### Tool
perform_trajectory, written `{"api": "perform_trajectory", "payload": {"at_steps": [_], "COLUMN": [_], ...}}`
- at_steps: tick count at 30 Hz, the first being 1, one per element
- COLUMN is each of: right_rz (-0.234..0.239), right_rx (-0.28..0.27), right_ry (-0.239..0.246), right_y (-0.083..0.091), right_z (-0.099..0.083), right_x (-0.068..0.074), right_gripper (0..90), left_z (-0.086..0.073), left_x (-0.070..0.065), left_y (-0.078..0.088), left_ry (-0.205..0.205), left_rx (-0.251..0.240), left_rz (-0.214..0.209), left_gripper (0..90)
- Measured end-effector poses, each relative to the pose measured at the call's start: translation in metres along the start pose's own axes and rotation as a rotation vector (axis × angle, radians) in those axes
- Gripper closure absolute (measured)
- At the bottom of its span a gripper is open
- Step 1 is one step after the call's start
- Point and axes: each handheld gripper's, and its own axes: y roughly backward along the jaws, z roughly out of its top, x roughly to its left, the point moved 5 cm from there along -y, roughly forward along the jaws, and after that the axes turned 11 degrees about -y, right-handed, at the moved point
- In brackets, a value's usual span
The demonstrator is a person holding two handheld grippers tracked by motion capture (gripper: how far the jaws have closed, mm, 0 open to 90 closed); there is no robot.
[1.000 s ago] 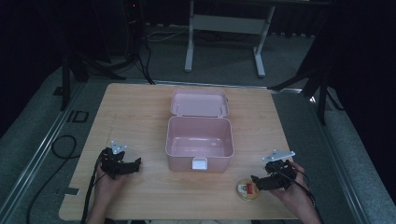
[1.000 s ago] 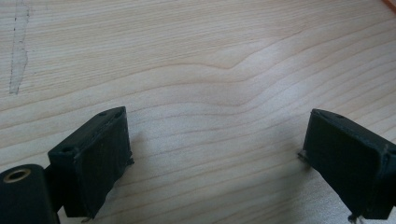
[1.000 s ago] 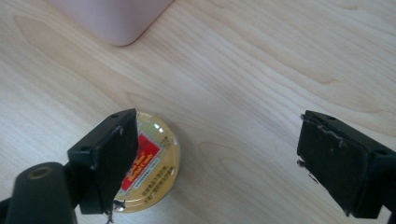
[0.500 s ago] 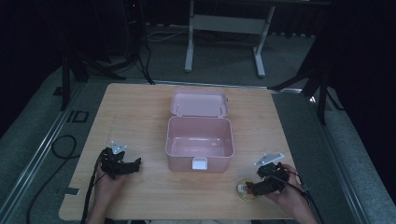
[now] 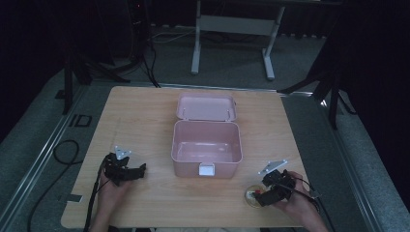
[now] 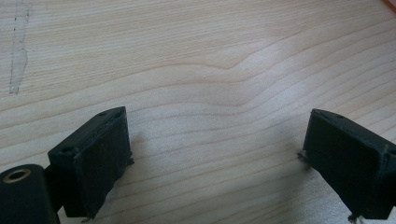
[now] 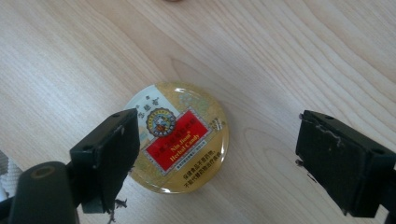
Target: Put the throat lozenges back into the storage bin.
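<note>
A wooden table [image 5: 145, 121] carries an open pink box [image 5: 207, 147], its lid [image 5: 206, 107] laid back and its inside bare, as a person works two grippers at the near edge. The left gripper [image 5: 138, 170] rests spread over bare wood, holding nothing. The right gripper [image 5: 256, 197] hovers over a round candy tin [image 7: 180, 135] lying flat near the table's front right corner, well apart from the box; its jaws have just been closing slightly but stand wide, one overlapping the tin's edge, neither pressing it. The step looks like the reach for the tin; next it needs lowering and centring before the squeeze. The tin's small print is unreadable from above.
</note>
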Motion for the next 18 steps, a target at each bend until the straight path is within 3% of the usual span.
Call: {"api": "perform_trajectory", "payload": {"at_steps": [18], "right_rz": [0.034], "right_rx": [0.082], "right_ry": [0.042], "right_y": [-0.0069], "right_z": [0.0034], "right_x": [0.0091], "right_gripper": [13.4], "left_z": [0.0001], "left_x": [0.0], "left_y": [0.0], "left_ry": [0.0], "left_rx": [0.001], "left_rz": [0.0], "left_gripper": [7.9]}}
